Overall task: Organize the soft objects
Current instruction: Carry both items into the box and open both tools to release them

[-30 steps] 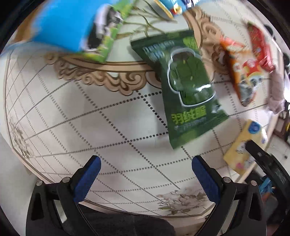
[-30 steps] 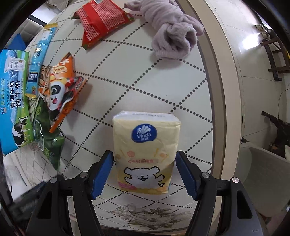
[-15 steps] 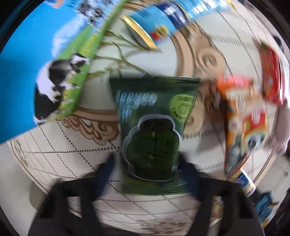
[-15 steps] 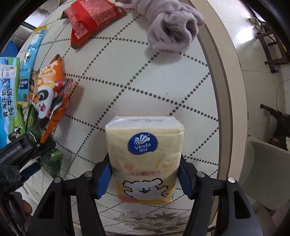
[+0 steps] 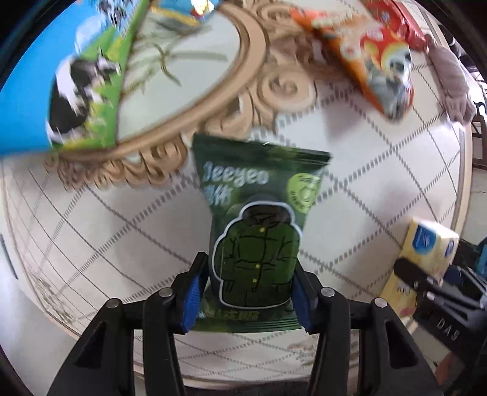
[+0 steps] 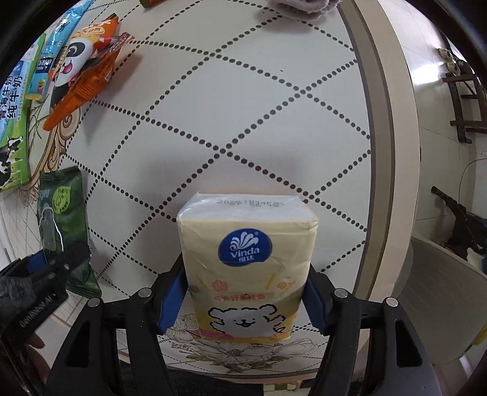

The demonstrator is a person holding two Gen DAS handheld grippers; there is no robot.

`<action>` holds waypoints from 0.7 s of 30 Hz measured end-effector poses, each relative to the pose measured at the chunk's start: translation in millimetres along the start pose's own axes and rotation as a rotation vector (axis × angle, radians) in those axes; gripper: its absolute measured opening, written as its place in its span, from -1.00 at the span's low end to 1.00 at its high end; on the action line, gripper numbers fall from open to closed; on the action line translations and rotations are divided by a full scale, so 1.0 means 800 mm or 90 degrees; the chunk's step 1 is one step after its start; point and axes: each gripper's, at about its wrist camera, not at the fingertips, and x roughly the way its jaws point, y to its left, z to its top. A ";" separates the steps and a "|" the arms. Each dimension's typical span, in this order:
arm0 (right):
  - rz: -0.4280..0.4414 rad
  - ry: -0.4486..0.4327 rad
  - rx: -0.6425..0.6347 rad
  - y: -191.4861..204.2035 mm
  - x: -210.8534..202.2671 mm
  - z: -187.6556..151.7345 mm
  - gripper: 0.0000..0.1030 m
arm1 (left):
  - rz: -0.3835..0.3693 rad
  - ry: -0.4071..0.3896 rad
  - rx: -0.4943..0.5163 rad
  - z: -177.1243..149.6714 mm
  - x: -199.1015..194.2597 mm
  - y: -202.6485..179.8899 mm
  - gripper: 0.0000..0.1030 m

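Note:
My left gripper [image 5: 248, 297] is shut on a dark green packet [image 5: 258, 237] printed with a down jacket, gripping its lower sides above the round table [image 5: 100, 213]. The packet also shows at the left of the right wrist view [image 6: 62, 225]. My right gripper [image 6: 245, 300] is shut on a yellow Vinda tissue pack [image 6: 248, 262], held tilted up near the table's front edge. The tissue pack also shows at the right of the left wrist view [image 5: 426, 252].
An orange panda snack bag [image 6: 82, 70], a blue-green milk carton pack [image 6: 13, 121] and a long blue sachet [image 6: 57, 39] lie at the far left. A mauve cloth [image 5: 453, 79] and a red bag [image 5: 398, 24] lie further back. A white chair [image 6: 441, 304] stands right of the table.
My left gripper moved in over the green packet and closed on it. My right gripper closed on the tissue pack and lifted its far end off the table.

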 end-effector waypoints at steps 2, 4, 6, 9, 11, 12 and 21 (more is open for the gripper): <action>0.004 0.000 0.009 -0.005 0.003 0.003 0.38 | 0.017 -0.010 0.018 0.014 0.001 0.000 0.13; 0.009 0.005 0.016 -0.008 0.011 0.004 0.38 | 0.025 -0.017 0.026 0.024 0.006 0.004 0.14; 0.010 -0.007 0.022 -0.008 0.023 0.008 0.36 | 0.030 -0.029 0.031 0.030 0.011 0.011 0.04; 0.016 -0.020 0.026 -0.016 0.016 -0.001 0.28 | 0.026 -0.049 0.046 0.042 0.005 -0.012 -0.30; 0.029 -0.028 0.034 -0.025 0.007 -0.010 0.28 | 0.025 -0.062 0.053 0.039 -0.012 -0.007 -0.32; 0.036 -0.036 0.034 -0.028 -0.001 -0.016 0.28 | 0.023 -0.073 0.054 0.037 -0.024 -0.002 -0.32; 0.121 -0.129 -0.052 0.028 -0.143 -0.043 0.28 | -0.027 -0.243 0.055 0.002 -0.197 0.025 -0.33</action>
